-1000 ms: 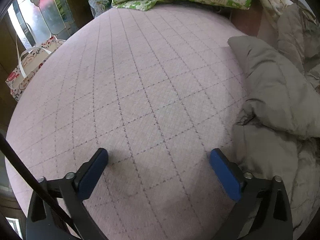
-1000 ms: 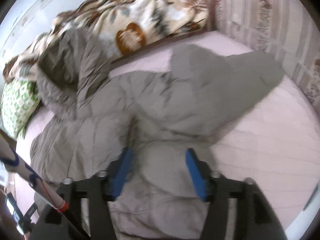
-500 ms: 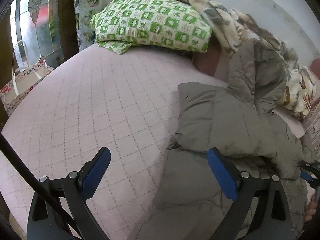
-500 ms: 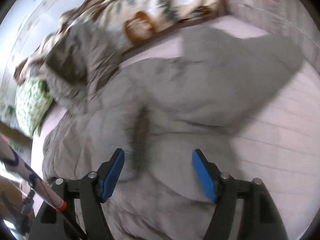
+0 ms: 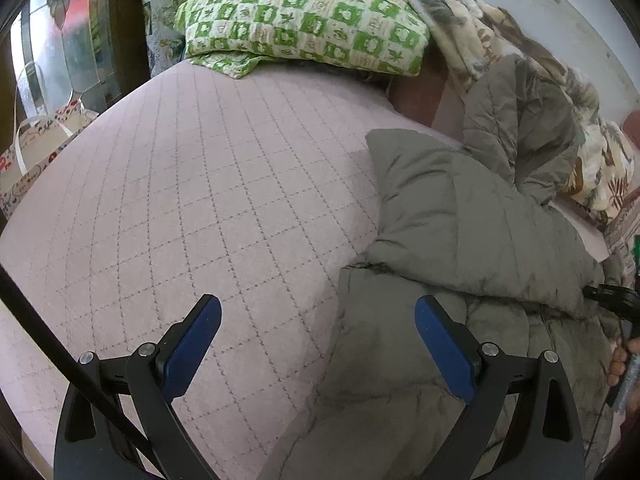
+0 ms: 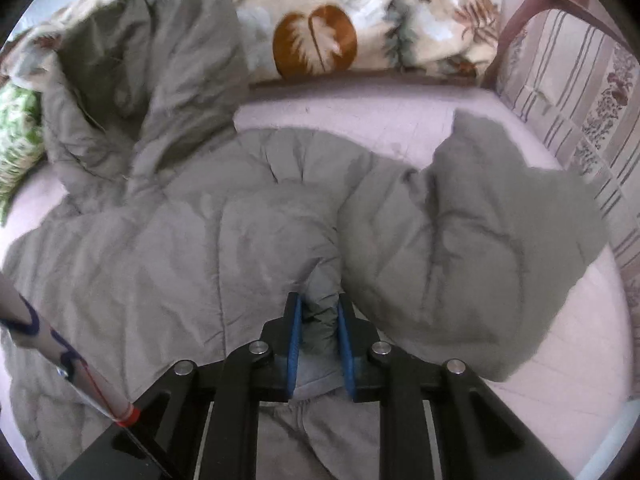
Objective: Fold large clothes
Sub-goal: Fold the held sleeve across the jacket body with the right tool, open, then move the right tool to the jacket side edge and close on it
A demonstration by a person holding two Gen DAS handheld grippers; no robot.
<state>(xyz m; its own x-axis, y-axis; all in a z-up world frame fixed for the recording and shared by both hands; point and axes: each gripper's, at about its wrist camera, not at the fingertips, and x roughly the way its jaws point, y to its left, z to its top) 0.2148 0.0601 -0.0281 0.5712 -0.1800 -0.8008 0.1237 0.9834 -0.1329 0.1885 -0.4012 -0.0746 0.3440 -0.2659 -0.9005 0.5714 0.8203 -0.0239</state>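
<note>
— Well, only the right wrist view shows the right gripper [image 6: 319, 314] pinching a fold of the grey padded coat [image 6: 168, 248].

— And the left gripper [image 5: 318, 322] hangs spread wide, coat edge under its right finger, pink bedspread [image 5: 200, 200] beneath.

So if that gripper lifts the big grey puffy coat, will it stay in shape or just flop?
Probably flop: the grey coat bunches into soft folds where the right gripper pinches it. Its quilted, puffy panels suggest it is light for its bulk. The sleeve lies loose, so it would likely dangle and drag.
</note>
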